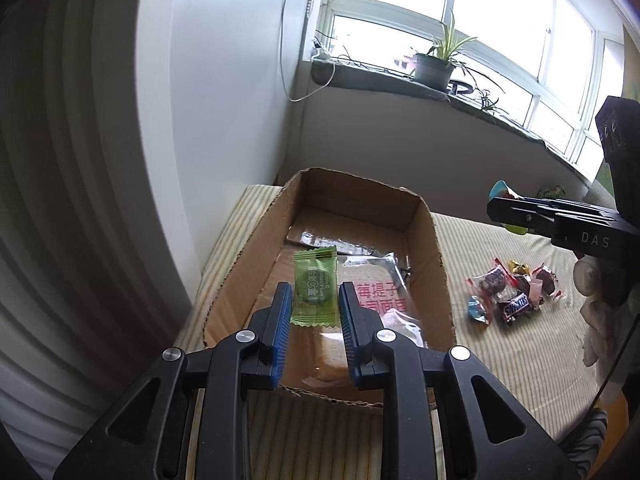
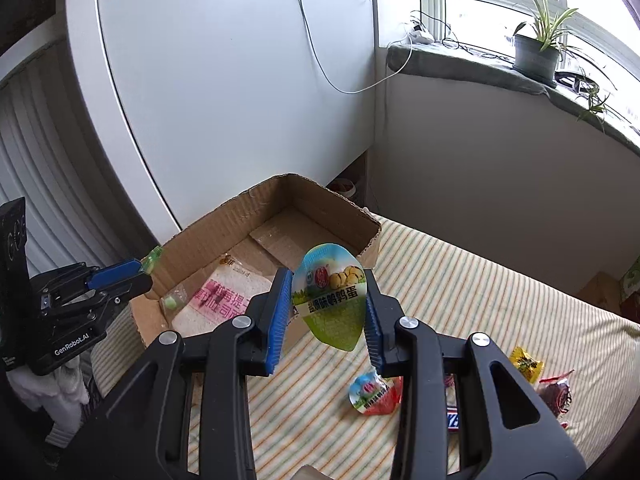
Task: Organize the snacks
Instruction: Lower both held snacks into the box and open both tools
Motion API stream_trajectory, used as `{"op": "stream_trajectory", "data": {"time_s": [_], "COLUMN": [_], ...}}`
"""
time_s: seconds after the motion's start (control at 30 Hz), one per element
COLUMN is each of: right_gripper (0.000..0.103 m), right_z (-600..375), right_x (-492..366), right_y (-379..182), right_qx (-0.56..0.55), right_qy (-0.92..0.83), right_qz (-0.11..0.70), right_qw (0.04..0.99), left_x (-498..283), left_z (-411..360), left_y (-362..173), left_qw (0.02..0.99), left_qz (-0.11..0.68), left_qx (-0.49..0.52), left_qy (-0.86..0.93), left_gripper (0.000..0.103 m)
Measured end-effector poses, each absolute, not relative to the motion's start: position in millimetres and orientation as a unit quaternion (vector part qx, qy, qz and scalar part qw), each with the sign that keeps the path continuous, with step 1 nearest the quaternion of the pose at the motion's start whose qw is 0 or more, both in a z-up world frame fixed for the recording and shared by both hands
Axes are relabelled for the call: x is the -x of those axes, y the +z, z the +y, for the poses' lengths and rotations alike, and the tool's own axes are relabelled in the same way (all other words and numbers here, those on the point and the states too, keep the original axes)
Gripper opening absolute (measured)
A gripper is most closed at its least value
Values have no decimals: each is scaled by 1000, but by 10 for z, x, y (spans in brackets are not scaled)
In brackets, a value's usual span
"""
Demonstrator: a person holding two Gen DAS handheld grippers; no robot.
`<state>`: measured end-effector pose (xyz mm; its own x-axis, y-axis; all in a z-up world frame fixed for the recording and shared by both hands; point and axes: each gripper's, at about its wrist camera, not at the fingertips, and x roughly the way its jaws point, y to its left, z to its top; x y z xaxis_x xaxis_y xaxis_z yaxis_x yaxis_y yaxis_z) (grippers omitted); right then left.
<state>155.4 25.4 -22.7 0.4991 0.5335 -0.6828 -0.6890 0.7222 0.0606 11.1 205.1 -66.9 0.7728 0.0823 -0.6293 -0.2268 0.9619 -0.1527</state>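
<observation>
Hovering over the cardboard box rim, left fingers pinching green candy, right fingers pinching egg pack

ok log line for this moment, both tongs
left tongs: shut on green candy, over cardboard box | right tongs: shut on quail egg pack | loose snacks on striped cloth

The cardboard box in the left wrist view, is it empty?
No, the cardboard box already holds a bread packet with pink print on its floor.
</observation>
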Motion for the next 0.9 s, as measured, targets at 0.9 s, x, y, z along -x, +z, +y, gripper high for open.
{"op": "stream_trajectory", "data": {"time_s": [0.9], "right_gripper": [74], "right_z": [703], "right_x": [-1764], "right_y": [-461], "right_qx": [125], "right_qy": [353], "right_qz": [368], "right_qw": [851], "left_x": [-219], "left_z": [2181], "left_y": [-769], "left_qw": [928], "left_qz": [343], "left_qx": [112], "left_qy": [90], "left_gripper": [39]}}
